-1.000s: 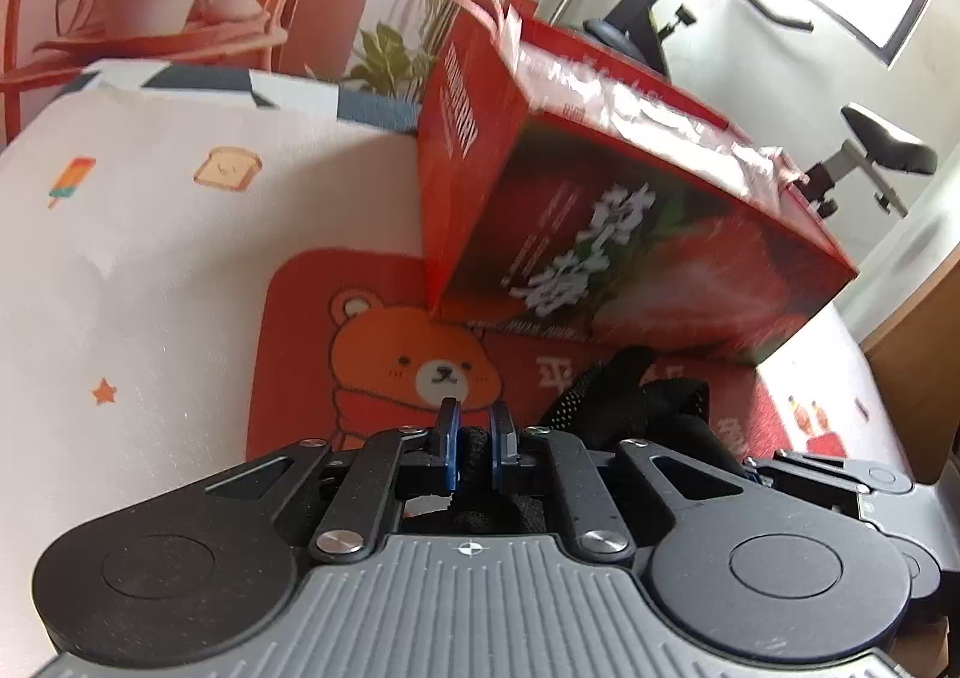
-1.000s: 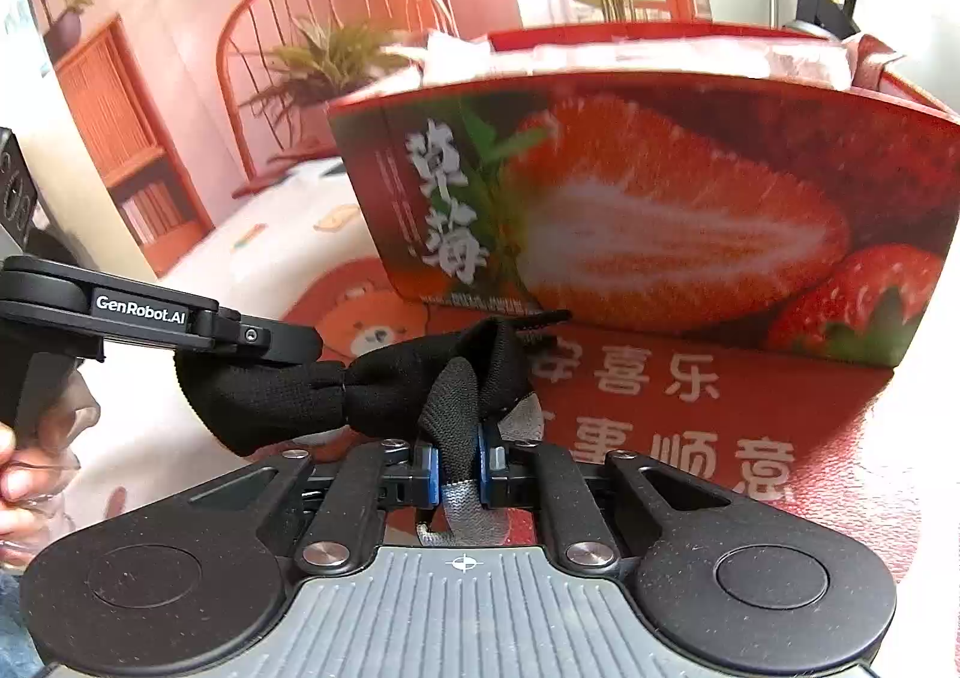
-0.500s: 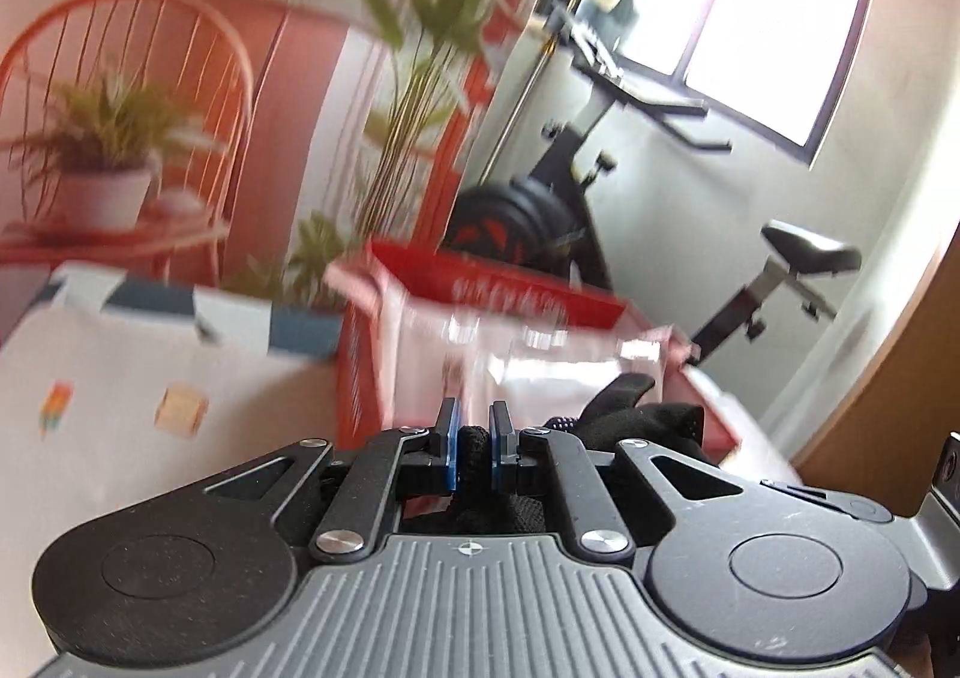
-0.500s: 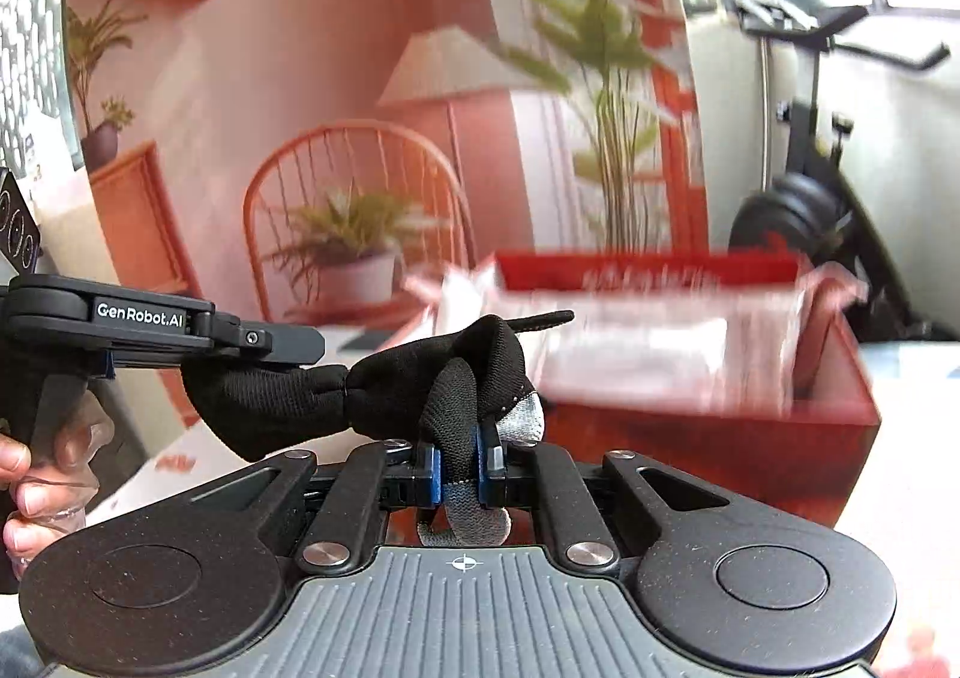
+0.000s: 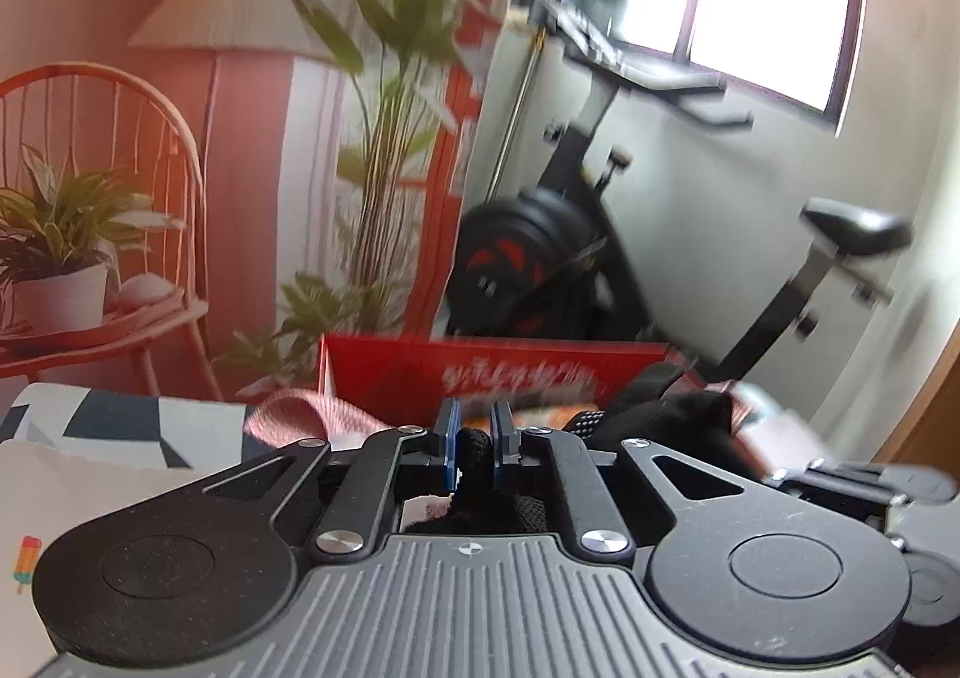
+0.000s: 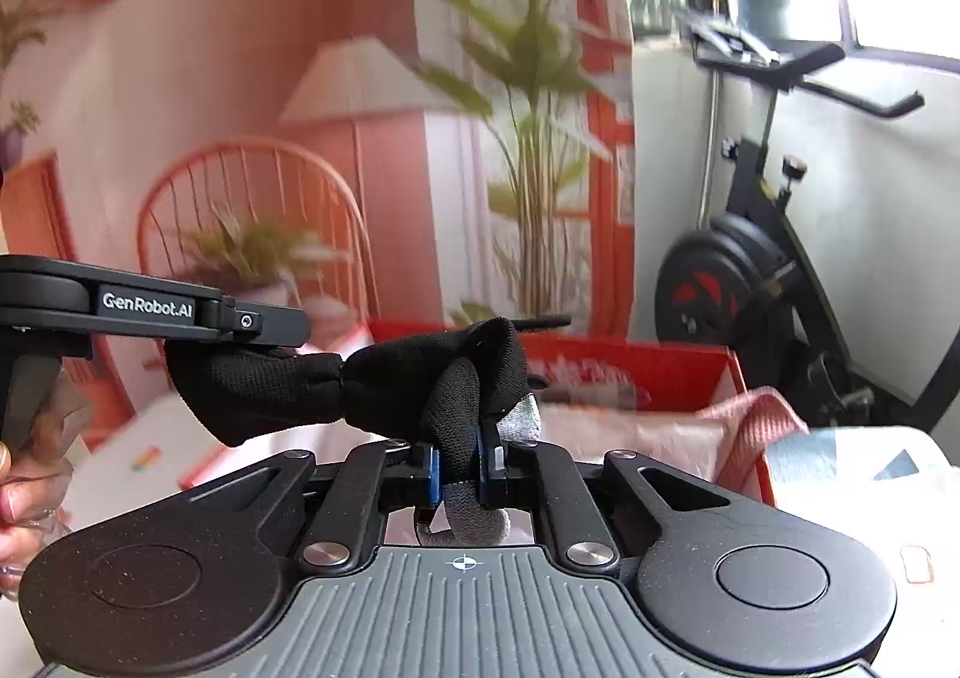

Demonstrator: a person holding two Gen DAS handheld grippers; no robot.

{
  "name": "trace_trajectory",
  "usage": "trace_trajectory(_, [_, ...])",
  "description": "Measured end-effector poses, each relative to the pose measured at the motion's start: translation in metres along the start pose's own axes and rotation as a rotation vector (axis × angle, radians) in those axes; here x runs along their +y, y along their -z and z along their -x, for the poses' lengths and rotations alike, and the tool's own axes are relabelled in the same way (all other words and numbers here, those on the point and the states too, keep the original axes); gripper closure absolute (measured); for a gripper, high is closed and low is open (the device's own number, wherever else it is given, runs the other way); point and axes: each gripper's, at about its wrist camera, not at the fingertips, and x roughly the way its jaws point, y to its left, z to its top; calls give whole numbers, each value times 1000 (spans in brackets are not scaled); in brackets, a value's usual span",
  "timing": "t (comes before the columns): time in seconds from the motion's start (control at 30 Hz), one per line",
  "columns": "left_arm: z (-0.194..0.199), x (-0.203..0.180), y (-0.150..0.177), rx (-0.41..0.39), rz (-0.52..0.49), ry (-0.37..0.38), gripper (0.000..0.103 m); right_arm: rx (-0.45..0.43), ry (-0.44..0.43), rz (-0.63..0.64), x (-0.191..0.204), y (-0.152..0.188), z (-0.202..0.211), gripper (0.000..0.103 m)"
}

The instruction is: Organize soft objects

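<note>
Between the blue pads of the right gripper (image 6: 459, 465), at 6 o'clock in the right wrist view, a black glove (image 6: 420, 384) is pinched by one fold. The jaws stand close together on the cloth, and a grey fingertip of the glove hangs down behind them. From there the glove stretches toward 9 o'clock, where the left gripper (image 6: 264, 321), seen from the side with the letters GenRobot.AI on it, takes the other end. A hand (image 6: 24, 474) holds its handle at the left edge, near 8 o'clock.

Seen from the left wrist camera, the left gripper (image 5: 475, 453) has its pads pressed on a narrow piece of the same black glove (image 5: 660, 408), and the rest of the cloth goes out toward 3 o'clock, where part of the other gripper is blurred. So the glove is held in the air between both tools, just in front of a red box (image 5: 498, 378).

The red box (image 6: 636, 372) is open on top and shows white letters that are too blurred to read. A pink strap (image 5: 300, 417) lies at its left side in the left view, near 8 o'clock. Behind the box stand an exercise bike (image 6: 774, 258) at 2 o'clock and a wall picture with a chair, a lamp and plants (image 6: 528, 138) at 12 o'clock. A cloth with small printed drawings (image 5: 72, 498) covers the table at 8 o'clock.
</note>
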Motion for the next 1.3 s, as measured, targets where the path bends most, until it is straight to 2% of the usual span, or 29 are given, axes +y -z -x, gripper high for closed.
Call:
trace_trajectory(0.07, [-8, -1, 6, 30, -25, -38, 85, 41, 27, 2, -4, 6, -7, 92])
trace_trajectory(0.1, [-9, 0, 9, 42, -32, -54, 72, 69, 37, -3, -7, 9, -11, 90])
trace_trajectory(0.13, [-7, 3, 10, 47, -32, -72, 49, 98, 43, -10, -10, 12, -14, 87])
trace_trajectory(0.17, [-4, 5, 12, 44, -30, -87, 40, 119, 52, -15, -12, 14, -15, 84])
trace_trajectory(0.2, [0, 8, 12, 33, -31, -97, 30, 123, 65, -12, -12, 17, -13, 78])
trace_trajectory(0.23, [4, 10, 9, 28, -34, -109, 24, 126, 77, -3, -13, 18, -10, 68])
trace_trajectory(0.27, [9, 11, 8, 27, -39, -122, 22, 128, 89, 6, -13, 19, -8, 62])
trace_trajectory(0.33, [21, 9, 4, 23, -52, -142, 8, 119, 120, 17, -14, 19, 1, 37])
trace_trajectory(0.4, [39, 6, 1, 2, -69, -154, 1, 103, 141, 19, -14, 16, 13, 24])
trace_trajectory(0.43, [47, 3, -2, -8, -77, -158, 0, 95, 145, 20, -15, 14, 20, 13])
trace_trajectory(0.5, [66, 0, -5, -21, -83, -165, 0, 75, 154, 17, -14, 8, 35, 1])
trace_trajectory(0.73, [140, -13, -13, -77, -32, -165, 0, -19, 146, -42, -4, -17, 105, 0])
trace_trajectory(0.93, [213, -30, -15, -134, -16, -185, 0, -76, 188, -67, 17, -34, 175, 0])
trace_trajectory(1.07, [263, -39, -11, -184, 2, -170, 0, -129, 163, -71, 33, -42, 227, 0])
trace_trajectory(1.3, [341, -68, -2, -236, -55, -239, 0, -222, 166, -31, 77, -49, 317, 0])
